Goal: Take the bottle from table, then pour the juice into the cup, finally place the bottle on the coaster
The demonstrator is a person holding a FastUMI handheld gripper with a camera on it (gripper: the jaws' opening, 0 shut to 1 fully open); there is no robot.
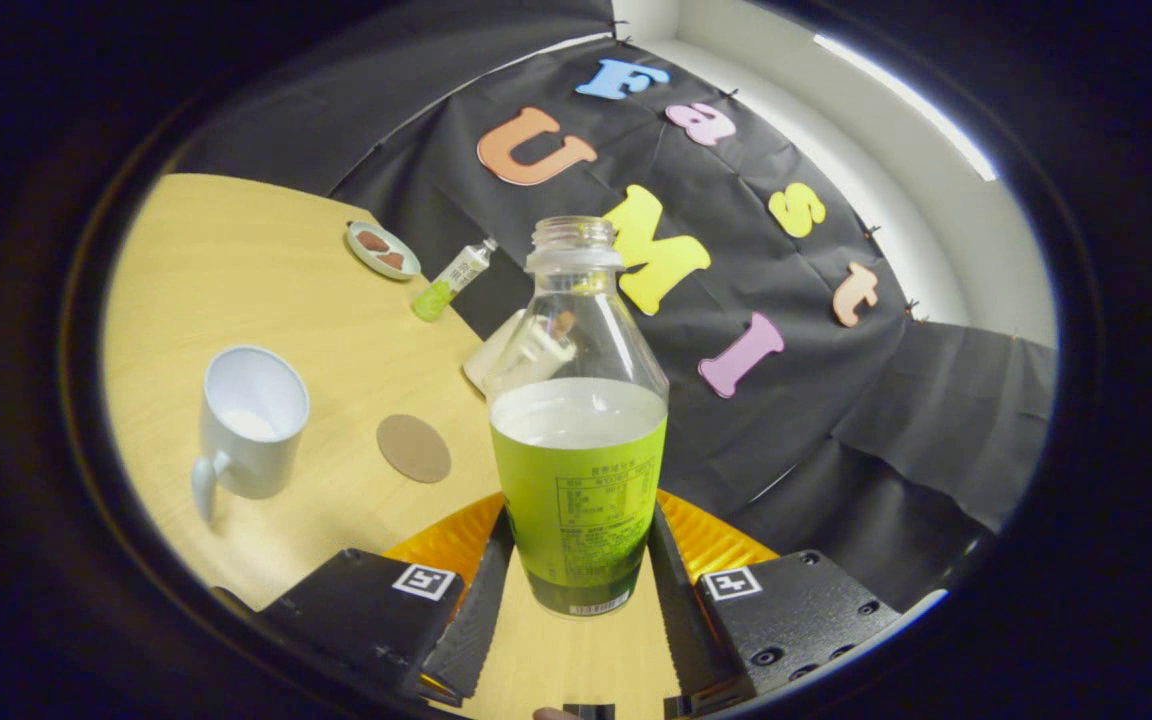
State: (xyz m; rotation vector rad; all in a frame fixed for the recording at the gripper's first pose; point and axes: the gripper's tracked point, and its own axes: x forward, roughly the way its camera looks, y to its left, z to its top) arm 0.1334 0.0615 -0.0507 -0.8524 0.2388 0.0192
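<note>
Gripper view: bare wooden table (266,290) spreads between the white cup (248,420), round coaster (414,448) and the far edge, where a small plate (382,250) and a second bottle (451,280) lie. The gripper (576,570) pinches the uncapped bottle (578,420), both fingers pressing its green label.

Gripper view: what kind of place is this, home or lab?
Likely a staged recording booth, not a home: black cloth wall behind a light wooden table set with a white mug and round brown coaster. The gripper holds a clear green-labelled bottle.
</note>
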